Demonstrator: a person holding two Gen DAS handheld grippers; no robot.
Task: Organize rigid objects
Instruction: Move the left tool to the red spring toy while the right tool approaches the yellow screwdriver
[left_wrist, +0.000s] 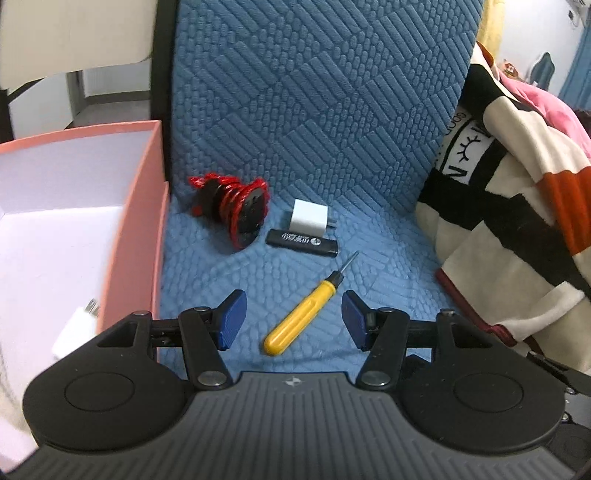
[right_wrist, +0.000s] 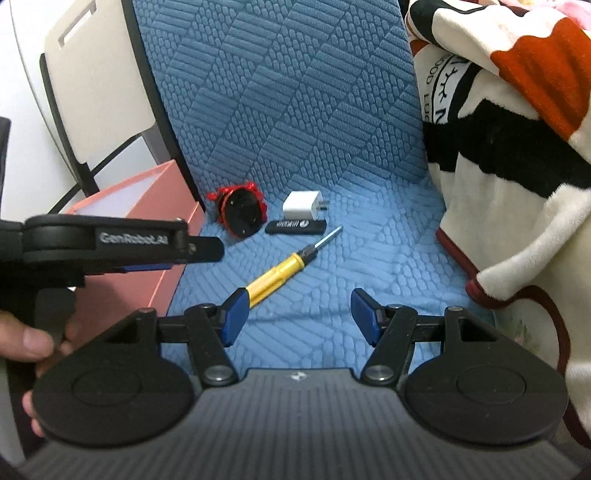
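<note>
A yellow-handled screwdriver (left_wrist: 301, 312) lies on the blue quilted seat, its handle between the blue pads of my open left gripper (left_wrist: 293, 319), untouched by either pad. Beyond it lie a black lighter (left_wrist: 302, 242), a white charger plug (left_wrist: 309, 218) and a black spool wound with red cord (left_wrist: 236, 206). A pink box (left_wrist: 138, 206) stands at the left with a second white plug (left_wrist: 75, 328) inside. In the right wrist view my right gripper (right_wrist: 299, 317) is open over bare seat, with the screwdriver (right_wrist: 284, 267) just beyond its left pad, and the lighter (right_wrist: 295, 226), plug (right_wrist: 301, 205) and spool (right_wrist: 242, 214) farther off.
A striped blanket (left_wrist: 517, 221) in cream, black and orange is heaped along the right side of the seat. The blue quilted backrest (left_wrist: 314, 92) rises behind the objects. In the right wrist view the left gripper's body (right_wrist: 103, 240) and a hand (right_wrist: 26, 339) fill the left side.
</note>
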